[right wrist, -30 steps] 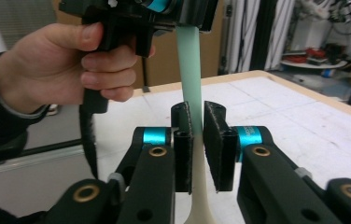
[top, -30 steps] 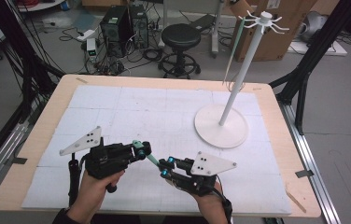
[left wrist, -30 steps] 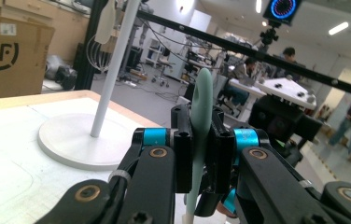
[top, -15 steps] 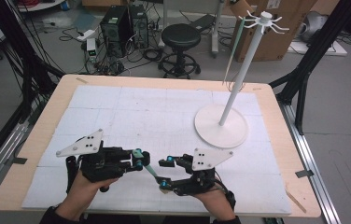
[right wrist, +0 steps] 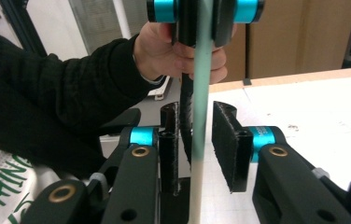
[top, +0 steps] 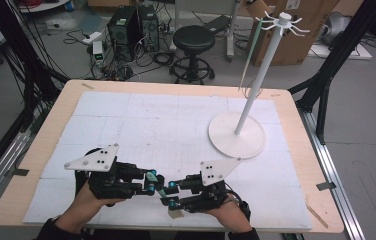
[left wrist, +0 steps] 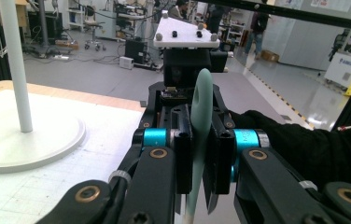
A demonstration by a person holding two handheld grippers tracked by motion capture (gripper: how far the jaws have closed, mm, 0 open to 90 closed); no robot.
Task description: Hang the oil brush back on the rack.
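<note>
A thin pale green strip [top: 160, 188] with a cream end spans between my two grippers near the table's front edge. My left gripper [top: 153, 183] is shut on it; in the left gripper view its pads [left wrist: 183, 158] clamp the strip [left wrist: 202, 102] edge-on. My right gripper [top: 172, 194] faces it, tip to tip. In the right gripper view the strip [right wrist: 200, 84] runs between my right gripper's [right wrist: 201, 144] pads with a gap on one side. Those jaws have just been closing around it, without a grip. Above, the left gripper [right wrist: 204, 16] holds the strip's green part.
A white stand with a round base [top: 237, 135], a tall pole [top: 263, 70] and hooks on top rises at the table's right rear. A small beige scrap [top: 176, 214] lies by the front edge. A white gridded mat [top: 141, 125] covers the table.
Both hands have drifted slightly toward the front edge. The right gripper's jaws spread wider around the strip half a second ago and are narrower now. The left grip is unchanged.
</note>
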